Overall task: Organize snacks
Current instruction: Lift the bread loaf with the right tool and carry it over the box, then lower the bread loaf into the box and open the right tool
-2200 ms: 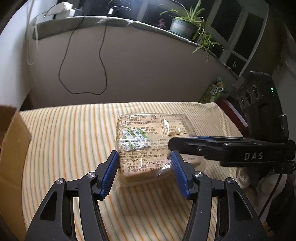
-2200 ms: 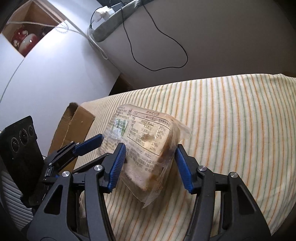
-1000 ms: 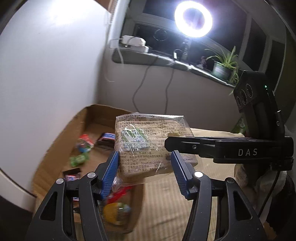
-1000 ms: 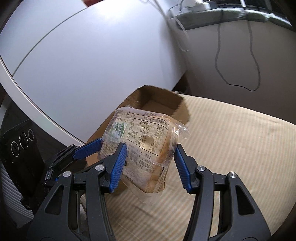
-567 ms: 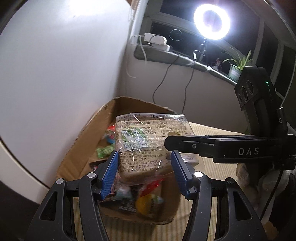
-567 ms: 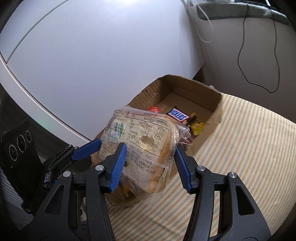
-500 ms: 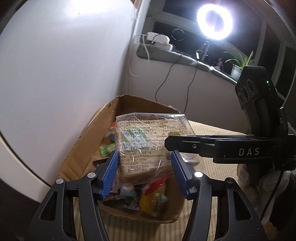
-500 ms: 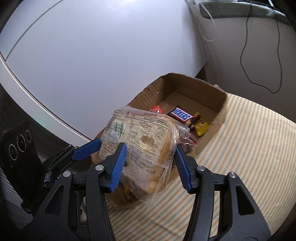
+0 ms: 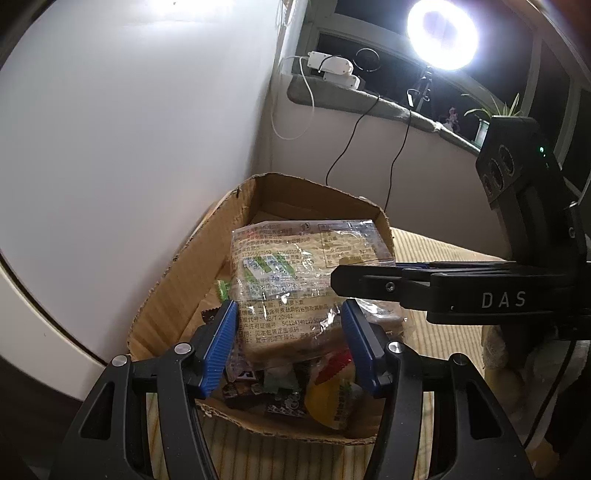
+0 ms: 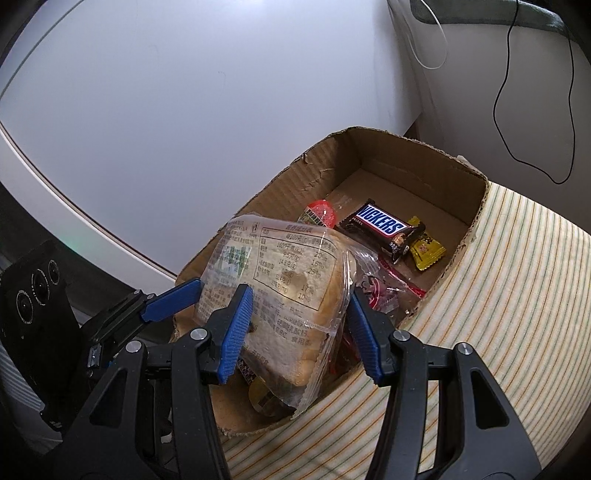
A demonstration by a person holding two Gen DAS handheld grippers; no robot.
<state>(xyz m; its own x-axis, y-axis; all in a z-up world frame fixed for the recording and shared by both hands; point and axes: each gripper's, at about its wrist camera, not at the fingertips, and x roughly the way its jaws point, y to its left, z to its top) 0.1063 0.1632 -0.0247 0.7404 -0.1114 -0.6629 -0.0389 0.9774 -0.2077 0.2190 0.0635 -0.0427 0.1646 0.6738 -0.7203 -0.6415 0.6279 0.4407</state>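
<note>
A clear bag of sliced bread (image 9: 291, 284) hangs over the open cardboard box (image 9: 173, 295), held from two sides. My left gripper (image 9: 288, 314) is shut on its near end, blue pads pressing both flanks. From the right the right gripper (image 9: 354, 271) reaches in across the bag. In the right wrist view my right gripper (image 10: 299, 295) is shut on the bread bag (image 10: 280, 280), and one of the left gripper's blue fingers (image 10: 173, 301) shows at the bag's left. The box (image 10: 406, 155) holds a Snickers bar (image 10: 380, 225), a yellow candy (image 10: 426, 251) and a red round pack (image 10: 319, 214).
The box stands on a striped cloth (image 10: 498, 295), tight against a white wall panel (image 10: 184, 110). More wrapped snacks, one yellow pack (image 9: 332, 398) among them, fill the box's near end. A ring light (image 9: 441, 35) and cables sit on the windowsill behind.
Both grippers have carried the bread bag from above the striped cloth to over the box and sunk slightly. The grip on the bag looks the same throughout.
</note>
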